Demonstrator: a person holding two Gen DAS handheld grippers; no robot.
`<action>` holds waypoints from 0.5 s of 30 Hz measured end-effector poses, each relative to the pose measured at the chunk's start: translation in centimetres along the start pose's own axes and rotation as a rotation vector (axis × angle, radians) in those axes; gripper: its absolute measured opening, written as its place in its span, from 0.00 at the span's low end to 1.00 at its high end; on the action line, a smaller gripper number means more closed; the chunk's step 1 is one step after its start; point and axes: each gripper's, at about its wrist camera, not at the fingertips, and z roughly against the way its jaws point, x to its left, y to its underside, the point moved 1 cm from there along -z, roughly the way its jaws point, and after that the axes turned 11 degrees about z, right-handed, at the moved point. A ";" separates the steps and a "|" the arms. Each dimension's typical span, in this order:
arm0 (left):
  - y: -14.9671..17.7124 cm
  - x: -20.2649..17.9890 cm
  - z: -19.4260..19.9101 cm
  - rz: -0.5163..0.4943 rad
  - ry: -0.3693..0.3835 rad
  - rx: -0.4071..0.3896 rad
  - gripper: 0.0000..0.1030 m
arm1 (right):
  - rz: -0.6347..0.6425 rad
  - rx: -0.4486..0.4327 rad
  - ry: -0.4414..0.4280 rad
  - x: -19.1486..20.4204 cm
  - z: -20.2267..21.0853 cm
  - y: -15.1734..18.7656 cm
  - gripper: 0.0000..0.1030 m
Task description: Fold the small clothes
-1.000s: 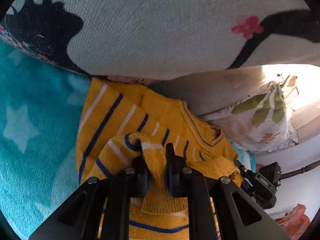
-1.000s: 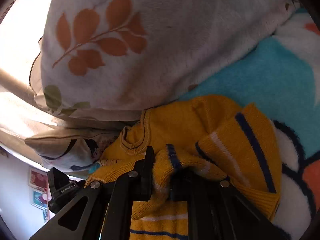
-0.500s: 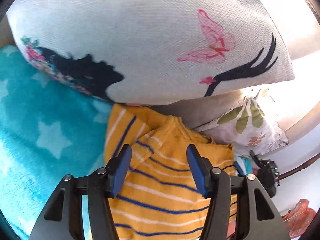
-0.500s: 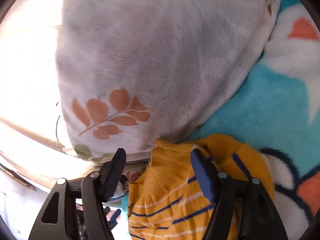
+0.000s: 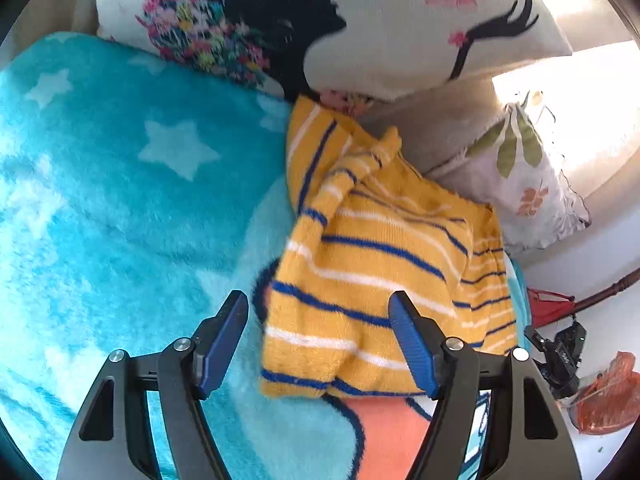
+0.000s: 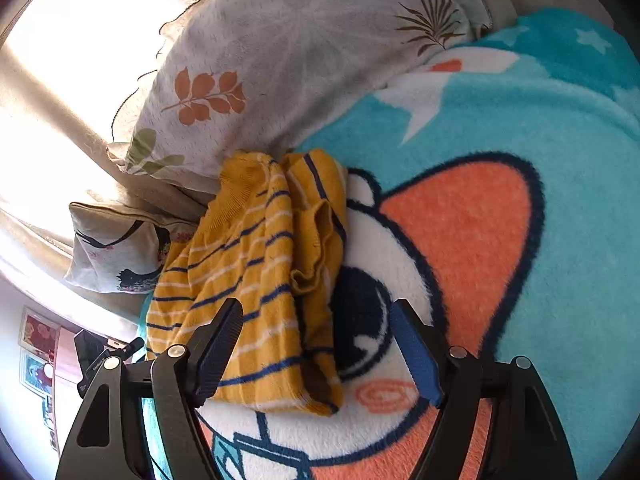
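Turquoise fleece fills the left of my left wrist view — a fluffy blanket [image 5: 120, 200] dotted with pale stars, slightly blurred. My left gripper [image 5: 320, 344] is spread wide and holds nothing; its ribbed blue pads [image 5: 412, 348] hang apart above the near hem of the sweater [image 5: 380, 264]. That sweater is a soft mustard knit with navy and white stripes, lying folded on the blanket, a sleeve bunched across its top; its far edge is tucked under the printed cushion [image 5: 380, 20], so I cannot see the collar there. To the right, a leaf-patterned pillow [image 5: 520, 184] sits in strong glare that washes out what lies behind it.

In my right wrist view the sweater [image 6: 256, 280] lies left of centre, partly covered by my right gripper's [image 6: 320, 348] left finger. That gripper is also wide apart and empty, over the blanket's [image 6: 560, 160] orange, white and navy cartoon pattern. The pillow [image 6: 280, 60] touches the sweater's far end.
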 end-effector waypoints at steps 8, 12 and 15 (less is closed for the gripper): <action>-0.2 -2.1 -3.4 -0.015 0.095 0.031 0.94 | -0.005 -0.002 -0.100 0.9 -3.3 -0.2 0.80; -0.8 -2.5 -4.4 0.068 0.125 -0.051 0.99 | 0.077 -0.049 -0.051 3.1 -6.1 -1.4 0.81; -0.8 -3.8 -4.7 0.045 0.023 -0.066 0.80 | 0.112 -0.073 0.010 4.2 -7.2 -1.8 0.63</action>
